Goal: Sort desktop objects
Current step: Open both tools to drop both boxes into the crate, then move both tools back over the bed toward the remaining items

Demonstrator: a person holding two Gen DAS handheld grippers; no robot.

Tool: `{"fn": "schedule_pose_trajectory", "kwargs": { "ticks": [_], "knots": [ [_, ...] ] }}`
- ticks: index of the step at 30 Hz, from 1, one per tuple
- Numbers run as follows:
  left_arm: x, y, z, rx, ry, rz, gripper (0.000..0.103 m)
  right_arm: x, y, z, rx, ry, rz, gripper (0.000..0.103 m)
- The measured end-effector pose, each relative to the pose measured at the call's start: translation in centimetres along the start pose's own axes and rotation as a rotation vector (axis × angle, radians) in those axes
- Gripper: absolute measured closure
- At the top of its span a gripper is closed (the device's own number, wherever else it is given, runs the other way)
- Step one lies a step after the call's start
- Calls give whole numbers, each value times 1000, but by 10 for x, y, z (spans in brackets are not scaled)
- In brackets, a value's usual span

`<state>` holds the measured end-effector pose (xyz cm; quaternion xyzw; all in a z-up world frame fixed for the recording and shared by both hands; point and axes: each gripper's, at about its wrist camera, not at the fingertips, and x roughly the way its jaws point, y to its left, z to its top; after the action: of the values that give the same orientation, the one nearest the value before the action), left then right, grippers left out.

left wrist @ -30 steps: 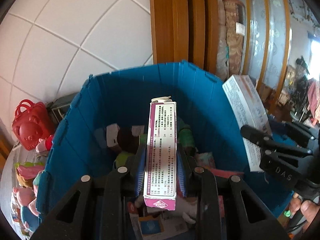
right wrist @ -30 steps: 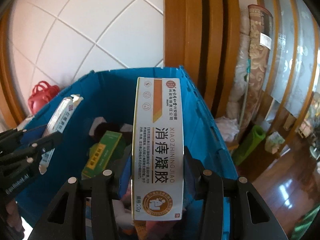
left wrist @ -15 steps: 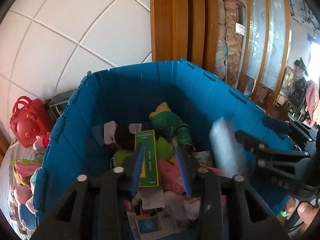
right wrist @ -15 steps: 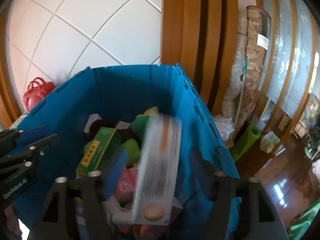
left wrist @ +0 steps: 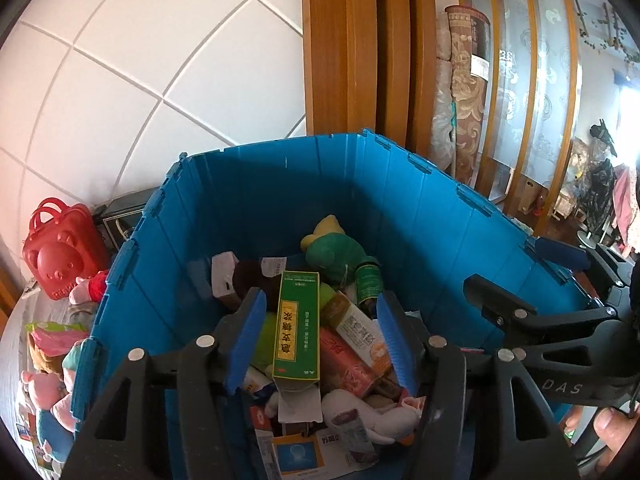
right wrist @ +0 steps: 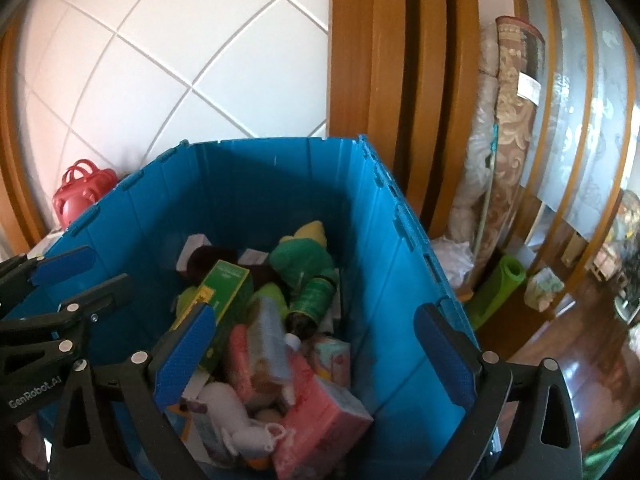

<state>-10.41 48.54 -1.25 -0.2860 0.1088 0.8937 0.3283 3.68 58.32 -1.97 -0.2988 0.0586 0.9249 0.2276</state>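
Observation:
A blue folding crate [left wrist: 280, 184] [right wrist: 400, 264] holds several sorted things: a green box [left wrist: 298, 324] [right wrist: 226, 284], a white and orange box [left wrist: 358, 334], pink boxes [right wrist: 324, 420], a green plush toy [left wrist: 332, 248] [right wrist: 304, 258] and a green bottle [right wrist: 314, 296]. My left gripper [left wrist: 320, 340] is open and empty above the crate. My right gripper [right wrist: 316, 352] is open wide and empty above the crate; it also shows in the left wrist view [left wrist: 532, 280]. The left gripper shows at the left of the right wrist view [right wrist: 76, 276].
A red bear-shaped bag [left wrist: 60, 252] [right wrist: 82, 192] and plush toys [left wrist: 52, 368] lie left of the crate. A white tiled wall [left wrist: 160, 60] and wooden frames [left wrist: 360, 48] stand behind. A rolled carpet [right wrist: 512, 120] leans at the right.
Both grippers opened and let go of their boxes. The pink-and-white box and the white-and-orange box dropped into the crate and now lie among the other things.

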Motion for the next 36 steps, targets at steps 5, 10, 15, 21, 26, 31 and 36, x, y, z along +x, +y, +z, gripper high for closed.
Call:
{"fn": "schedule_pose_trajectory", "kwargs": {
  "ticks": [5,10,15,21,26,31,36],
  "knots": [
    [-3,5,-1,-26,-14,-29,31,-2,-2,-1,22,-19,-10,2],
    [-28,19,-8,-67,-74,15,25,-2,-2,-1,31,-8,18,0],
    [-75,44,-19,-77,-203,159,19,-22,12,-4,77,-56,132,0],
    [-117,102,-47,-144,-255,298,13,-52,70,9,53,-220,254,0],
    [-144,174,-81,-227,-235,432,13,-52,143,17,-24,-225,349,0],
    [-166,265,-129,-333,-150,548,13,-59,218,20,-93,-231,414,0],
    [-176,355,-188,-409,-28,686,13,-63,291,17,-141,-216,483,0]
  ]
}}
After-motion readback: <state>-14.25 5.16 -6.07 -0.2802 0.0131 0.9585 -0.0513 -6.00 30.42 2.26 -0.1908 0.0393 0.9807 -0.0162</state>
